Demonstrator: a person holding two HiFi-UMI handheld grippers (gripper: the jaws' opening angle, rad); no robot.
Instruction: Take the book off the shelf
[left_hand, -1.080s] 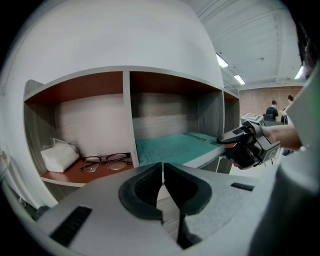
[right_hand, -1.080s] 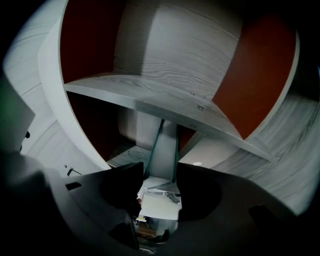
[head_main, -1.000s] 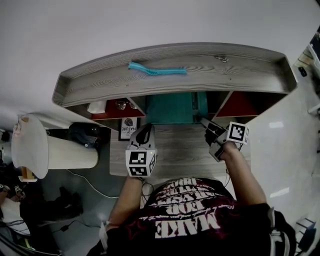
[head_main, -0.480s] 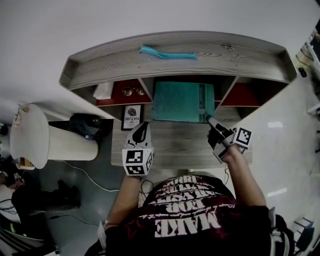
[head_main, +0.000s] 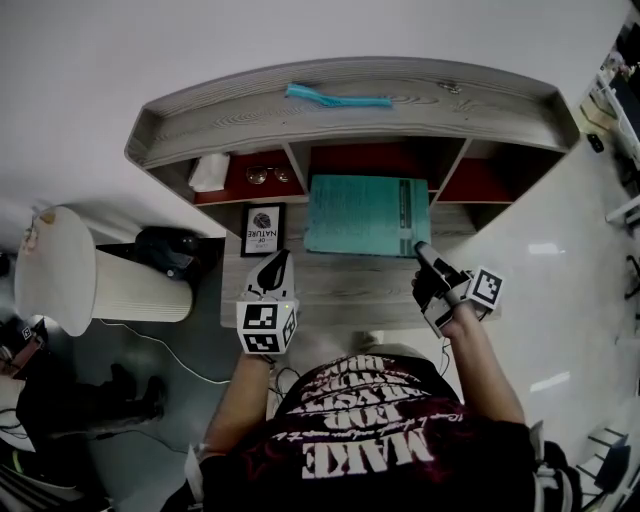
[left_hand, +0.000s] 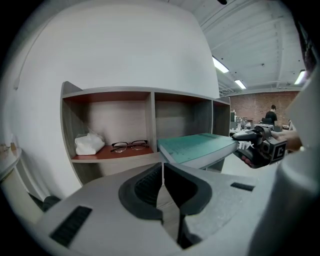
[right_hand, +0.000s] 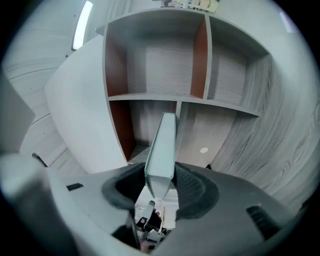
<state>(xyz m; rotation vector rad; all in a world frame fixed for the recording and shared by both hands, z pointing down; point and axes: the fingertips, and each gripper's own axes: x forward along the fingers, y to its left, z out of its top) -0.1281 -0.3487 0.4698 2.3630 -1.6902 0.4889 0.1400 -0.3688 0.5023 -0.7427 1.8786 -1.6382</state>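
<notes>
Head view: teal book (head_main: 365, 213) is sticking flat out of the shelf (head_main: 200, 135), from its middle compartment; right claw (head_main: 421, 248) is closing, clamping the book's near corner; left claw (head_main: 277, 263) is hovering over the counter (head_main: 345, 290), pressed together, holding nothing.

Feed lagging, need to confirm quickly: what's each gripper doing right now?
Left gripper: shut, empty.
Right gripper: fingers closing on the thin teal book, holding it.
</notes>
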